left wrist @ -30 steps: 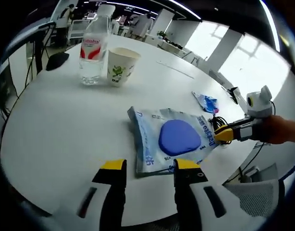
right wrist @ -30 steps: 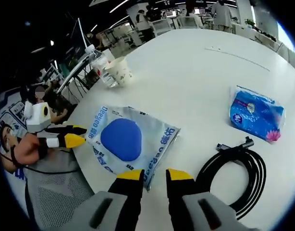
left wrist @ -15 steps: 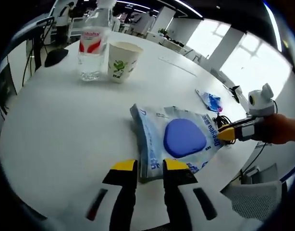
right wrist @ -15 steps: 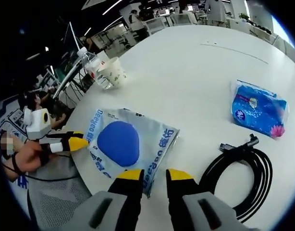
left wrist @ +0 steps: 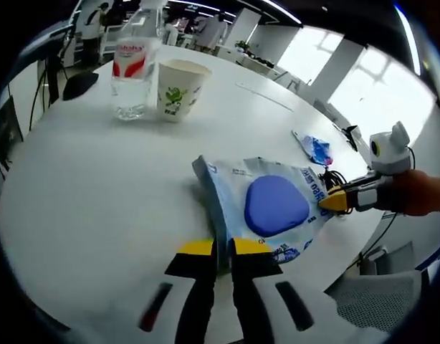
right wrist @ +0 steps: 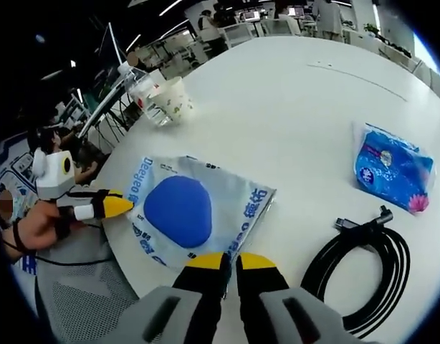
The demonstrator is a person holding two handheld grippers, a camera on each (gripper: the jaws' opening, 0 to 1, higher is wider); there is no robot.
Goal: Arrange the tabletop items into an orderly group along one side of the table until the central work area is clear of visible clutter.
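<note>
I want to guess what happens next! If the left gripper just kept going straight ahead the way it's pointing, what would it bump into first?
The left gripper already has the blue-and-white packet at its nearly closed tips, so the packet comes first, probably.

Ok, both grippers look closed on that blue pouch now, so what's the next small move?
Probably lift the blue pouch slightly and carry it toward the water bottle and paper cup. The left gripper and right gripper each pinch an opposite edge, and the pouch lies mid-table while those two already stand grouped near the far edge.
</note>
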